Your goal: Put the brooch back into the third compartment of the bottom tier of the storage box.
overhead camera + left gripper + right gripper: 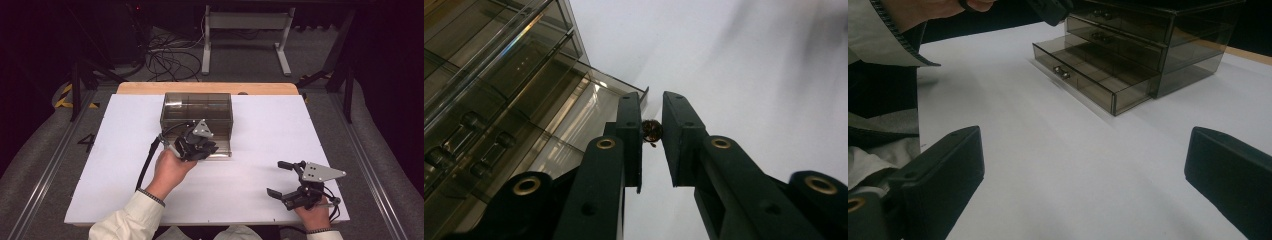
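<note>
- High view, left part: white tabletop (100, 175); a sleeve (127, 220) and left hand (167, 170) come in from the near edge, carrying the left gripper (200, 147) with a cable (147, 162) trailing back from it.
- Left gripper sits over the near face of a smoky clear drawer box (196, 112), which stands toward the far edge, about mid-width.
- Left gripper view: jaws nearly together, pinching a small round brownish object (652, 131) between the inner faces near the tips. What the object is cannot be told; too small.
- Same view: object held just beside the corner of the open drawer (589, 112), above white tabletop (744, 60). Whether it hangs over the drawer or just outside the rim cannot be told.
- Drawer knobs (469, 122) visible on the box front, left of the jaws.
- High view, right part: right gripper (282, 180) near the near right corner, well apart from the box, held in the right hand (312, 215). Jaws spread wide, nothing between them. Grey three-cornered plate (320, 172) on top.
- Right gripper view: both jaws at the frame sides, bare white tabletop (1073, 170) between. Drawer box (1148, 45) ahead, lowest drawer (1093, 70) pulled out. No contents visible inside it from here.
</note>
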Tool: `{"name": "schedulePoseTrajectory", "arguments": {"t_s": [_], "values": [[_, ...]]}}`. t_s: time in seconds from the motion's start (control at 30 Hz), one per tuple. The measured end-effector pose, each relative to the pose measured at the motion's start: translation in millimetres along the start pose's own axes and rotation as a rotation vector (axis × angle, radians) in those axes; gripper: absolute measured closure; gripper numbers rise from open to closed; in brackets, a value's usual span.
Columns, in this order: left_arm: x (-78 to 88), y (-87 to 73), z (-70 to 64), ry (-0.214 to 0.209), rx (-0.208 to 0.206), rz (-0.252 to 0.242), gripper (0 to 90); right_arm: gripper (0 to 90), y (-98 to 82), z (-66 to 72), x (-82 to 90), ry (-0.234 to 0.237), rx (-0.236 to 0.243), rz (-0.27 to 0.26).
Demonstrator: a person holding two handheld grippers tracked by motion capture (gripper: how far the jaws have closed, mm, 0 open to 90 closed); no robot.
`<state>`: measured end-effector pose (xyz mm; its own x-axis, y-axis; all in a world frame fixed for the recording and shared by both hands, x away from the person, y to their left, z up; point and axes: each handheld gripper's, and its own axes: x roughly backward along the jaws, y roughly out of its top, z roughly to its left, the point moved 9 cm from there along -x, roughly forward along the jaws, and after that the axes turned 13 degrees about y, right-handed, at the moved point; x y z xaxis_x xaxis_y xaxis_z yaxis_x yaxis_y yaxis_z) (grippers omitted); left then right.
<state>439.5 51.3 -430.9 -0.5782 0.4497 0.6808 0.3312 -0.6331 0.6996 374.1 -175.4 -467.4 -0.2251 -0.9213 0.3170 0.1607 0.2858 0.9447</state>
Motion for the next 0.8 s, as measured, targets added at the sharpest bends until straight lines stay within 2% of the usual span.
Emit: {"name": "schedulePoseTrajectory", "arguments": {"t_s": [0.3,0.8], "values": [[-15.5,4.7,9.2,0.010,0.037,0.010,79.3,3.5,0.0,0.3,-0.3,0.001,-0.001,-0.002],[-42.9,-1.1,24.0,0.041,0.083,0.048,79.2,3.5,-0.2,0.2,-0.3,0.002,-0.001,0.000]]}}
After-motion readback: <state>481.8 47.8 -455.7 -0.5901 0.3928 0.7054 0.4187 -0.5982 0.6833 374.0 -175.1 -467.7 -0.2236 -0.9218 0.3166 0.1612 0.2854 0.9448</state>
